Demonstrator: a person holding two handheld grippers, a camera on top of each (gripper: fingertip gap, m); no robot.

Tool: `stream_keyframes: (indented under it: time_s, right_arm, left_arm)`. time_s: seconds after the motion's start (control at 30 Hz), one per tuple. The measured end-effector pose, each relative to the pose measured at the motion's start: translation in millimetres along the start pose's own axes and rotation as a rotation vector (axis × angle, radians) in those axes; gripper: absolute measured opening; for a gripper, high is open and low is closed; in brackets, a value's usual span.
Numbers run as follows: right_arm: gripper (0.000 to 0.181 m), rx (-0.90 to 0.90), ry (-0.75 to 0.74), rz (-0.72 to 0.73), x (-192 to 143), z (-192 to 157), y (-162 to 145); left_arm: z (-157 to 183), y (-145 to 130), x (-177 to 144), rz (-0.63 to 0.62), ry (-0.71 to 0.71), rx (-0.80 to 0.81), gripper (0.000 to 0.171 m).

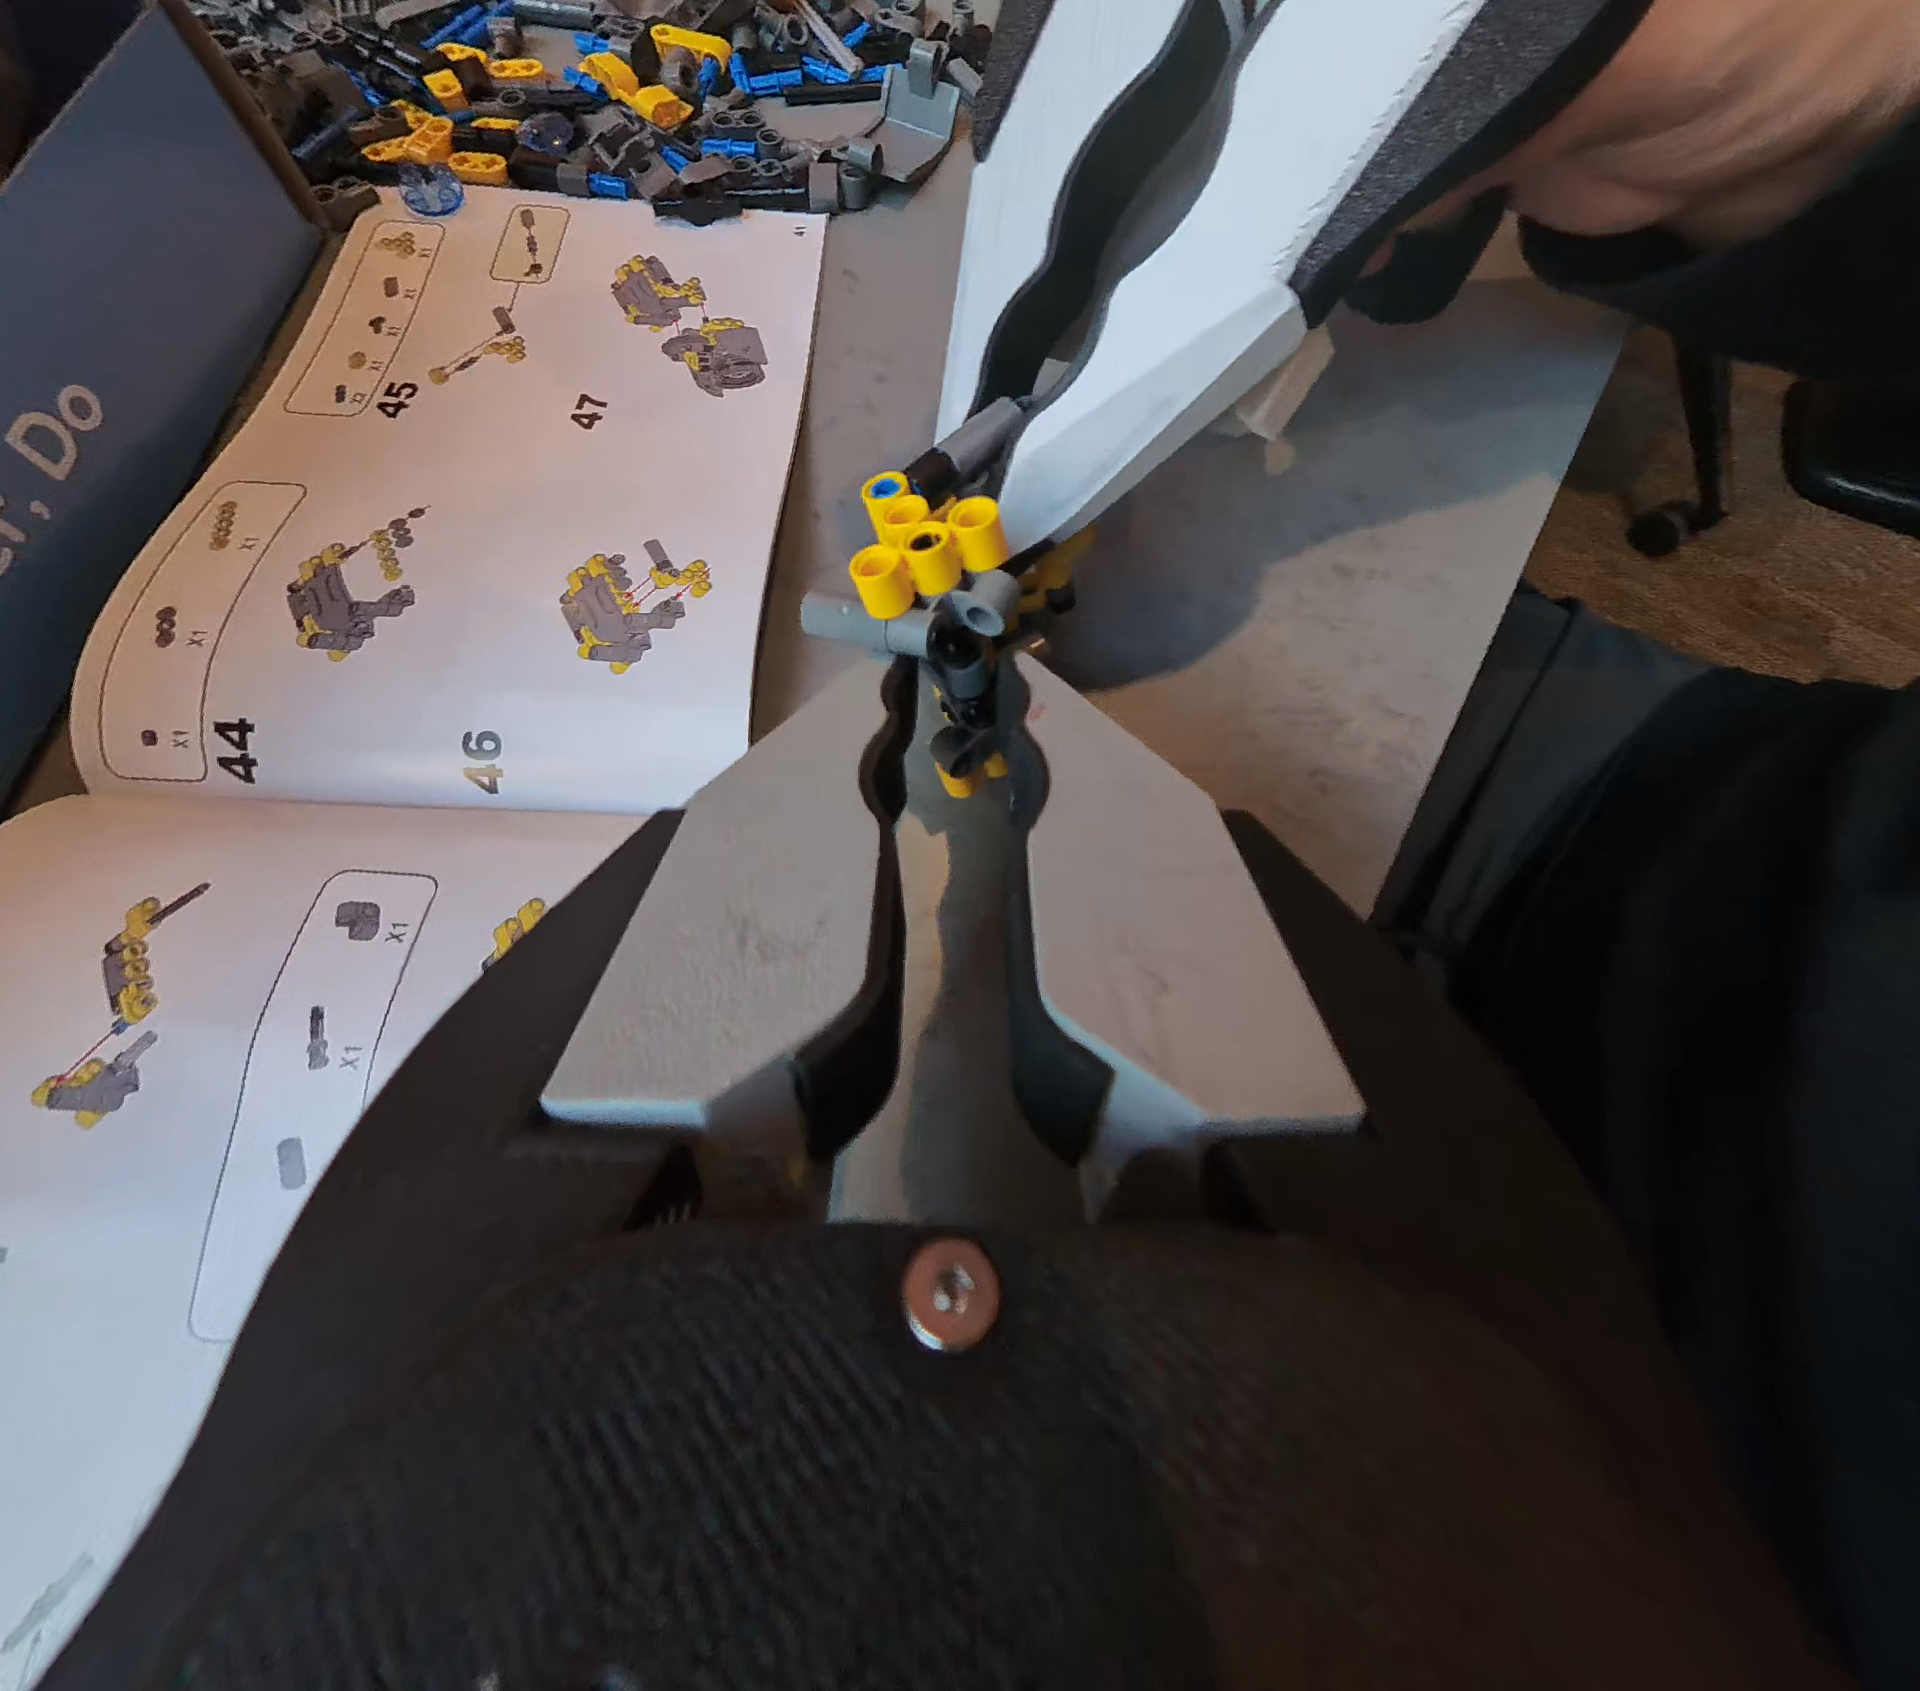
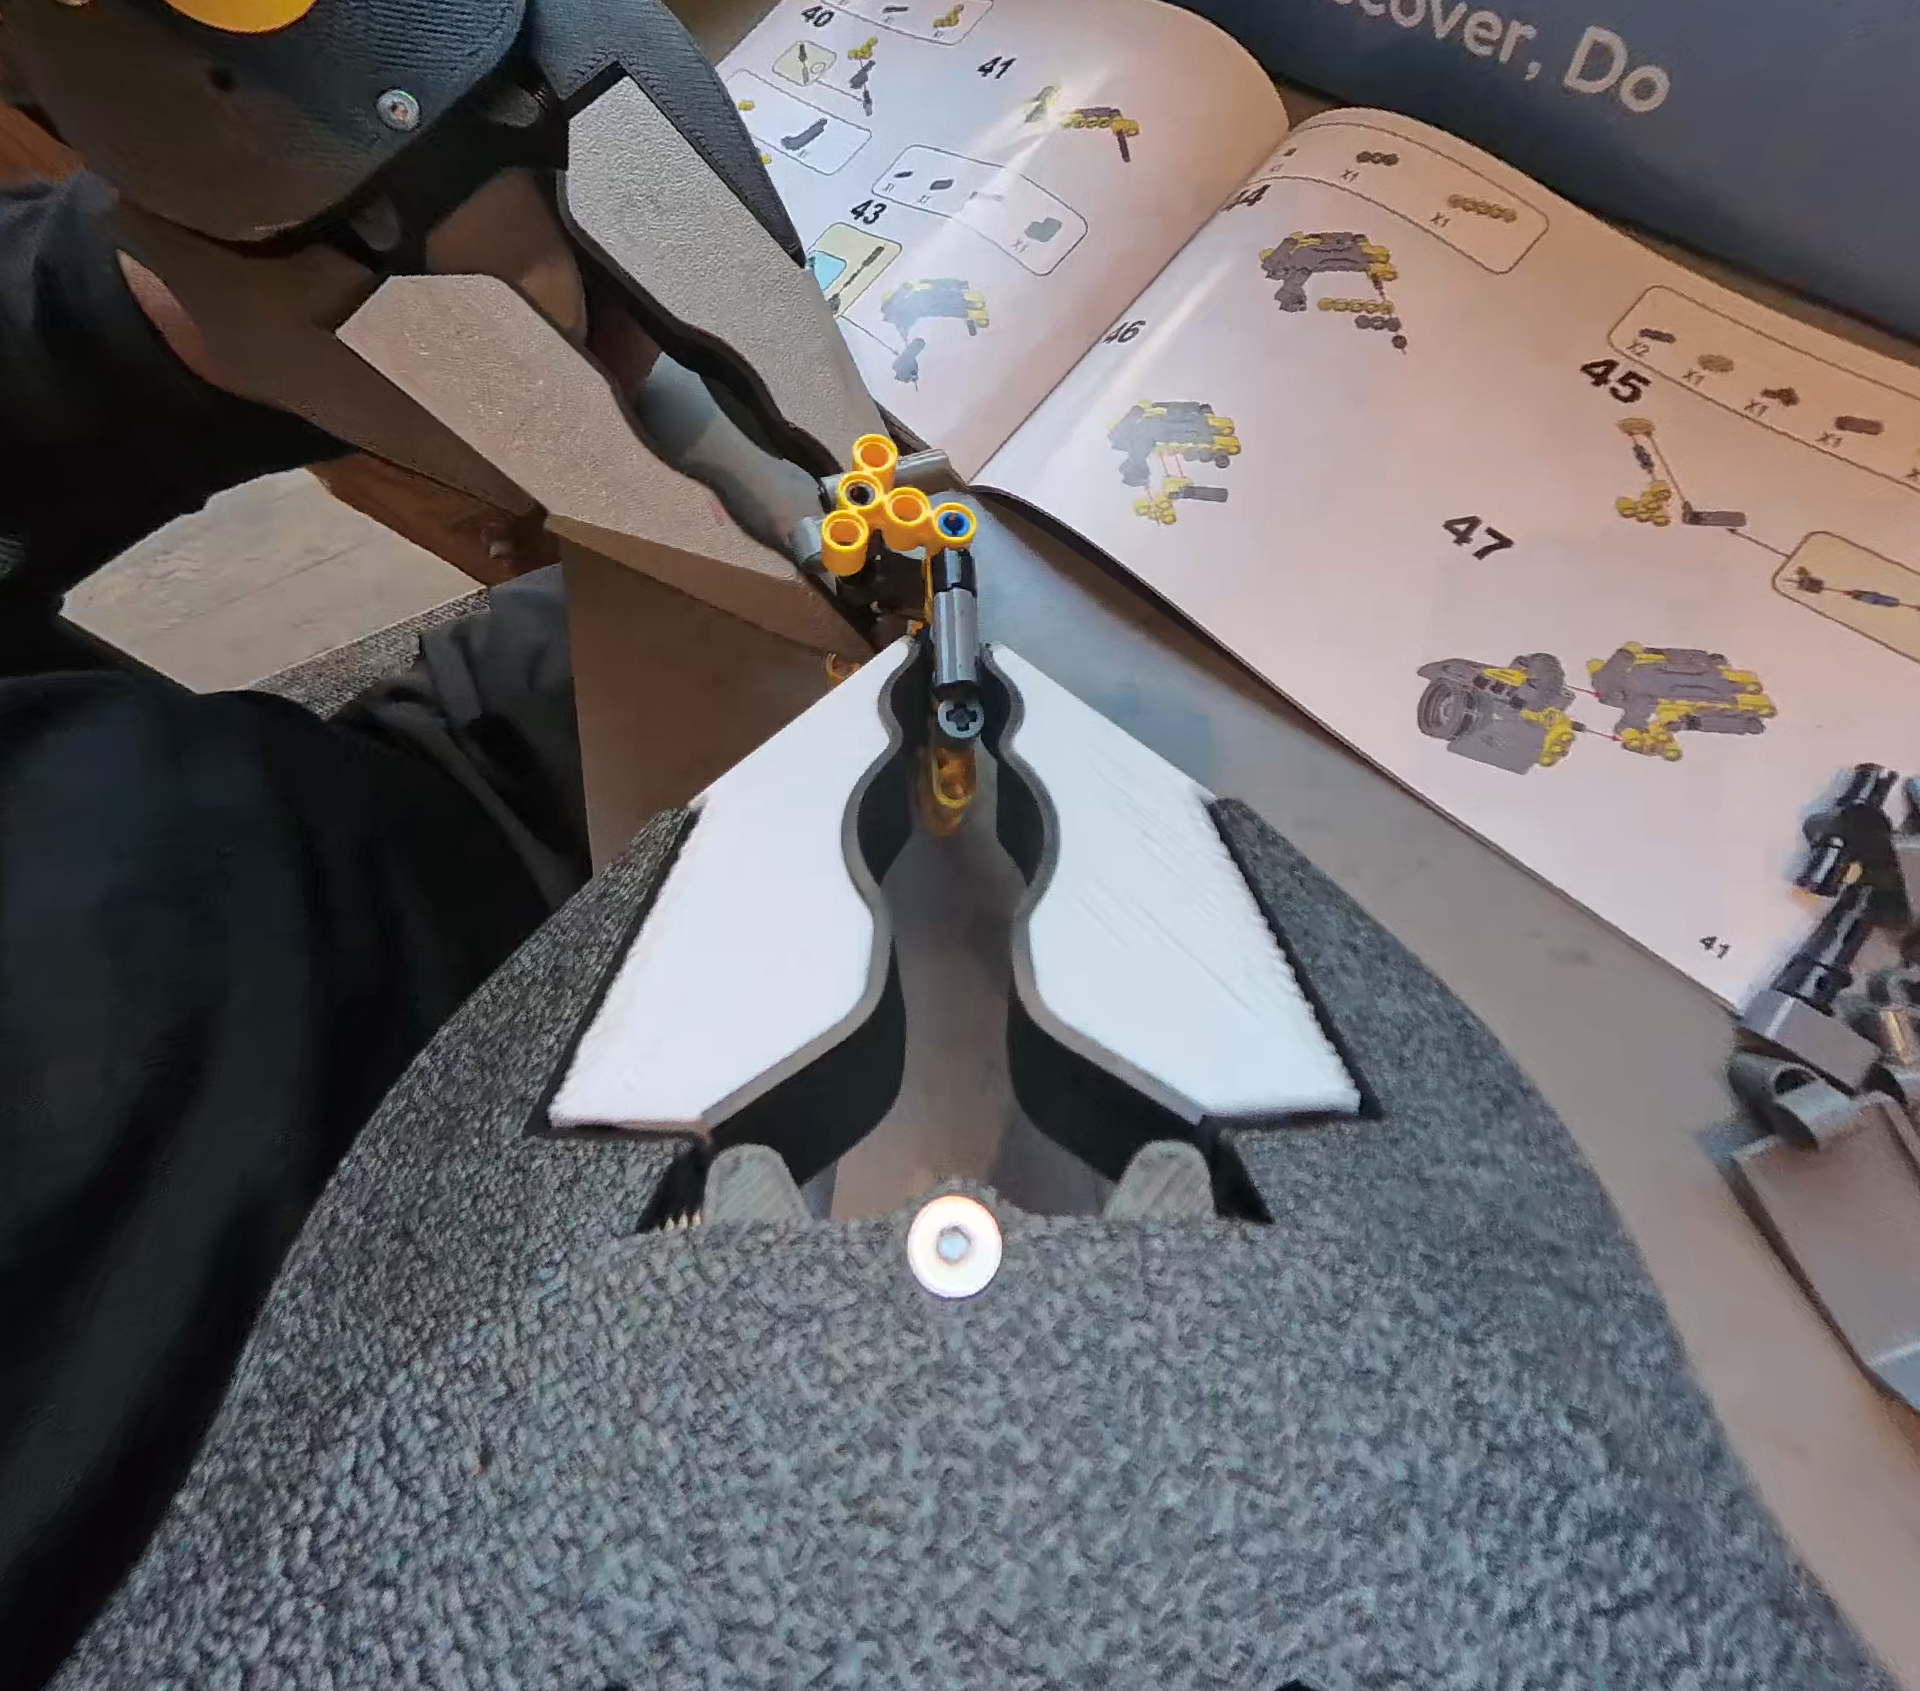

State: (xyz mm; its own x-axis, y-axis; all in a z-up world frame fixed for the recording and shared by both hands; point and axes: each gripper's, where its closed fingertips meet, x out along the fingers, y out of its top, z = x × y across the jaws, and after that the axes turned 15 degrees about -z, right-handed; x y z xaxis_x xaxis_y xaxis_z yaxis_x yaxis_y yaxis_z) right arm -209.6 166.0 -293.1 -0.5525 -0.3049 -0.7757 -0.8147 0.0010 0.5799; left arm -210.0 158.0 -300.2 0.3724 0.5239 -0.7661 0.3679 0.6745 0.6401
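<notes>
The small brick assembly [image 1: 940,592], a cluster of yellow tube pieces on grey and black connectors, hangs in the air between my two tongs, just above the counter's [image 1: 1278,571] near edge. My left tongs [image 1: 961,742] are closed on its lower grey-and-yellow end; this looks like a steadying hold that keeps the yellow cluster facing up and clear. My right tongs [image 2: 951,711] are closed on a grey and black pin [image 2: 954,633] that runs in line with their fingers and meets the assembly at the yellow piece with a blue centre [image 2: 954,521]. Holding the pin lengthwise, I judge, keeps it square to that hole. I cannot tell how far the pin is seated.

Just beside the assembly lies the open instruction booklet [image 1: 499,498], flat and turned toward me, probably so the drawn steps stay readable during handling. Behind the booklet stands a blue cardboard box [image 2: 1403,10]. Farther back on the counter is a loose pile of grey, black, yellow and blue bricks [image 1: 582,10]. A larger grey part-built model [image 2: 1839,1018] sits at the right, well apart from the tongs.
</notes>
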Motion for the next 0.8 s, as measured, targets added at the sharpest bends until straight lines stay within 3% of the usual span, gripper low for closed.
stream_keyframes:
  time_s: [0.13,0.33,0.5,0.7,0.8]
  right_arm:
    - [0.007,0.026,-0.046,0.038,-1.8,1.1,1.9]
    - [0.007,0.066,-0.129,0.127,-2.4,2.5,5.5]
    - [0.007,0.059,-0.139,0.121,1.8,2.7,1.2]
    - [0.007,-0.057,-0.219,0.138,-5.3,2.4,4.9]
    - [0.007,-0.249,-0.382,0.151,-17.8,-0.9,10.3]
  left_arm:
    - [-3.5,2.8,-2.1,0.021,0.05,-0.029,0.009]
    - [-13.7,6.1,-5.2,-0.004,0.485,0.159,0.006]
    - [-13.8,3.0,-2.2,-0.031,0.497,0.174,0.006]
    - [-5.5,0.0,-4.9,-0.004,0.337,0.16,0.009]
    - [-0.9,-7.7,-16.6,0.007,0.265,0.13,0.032]
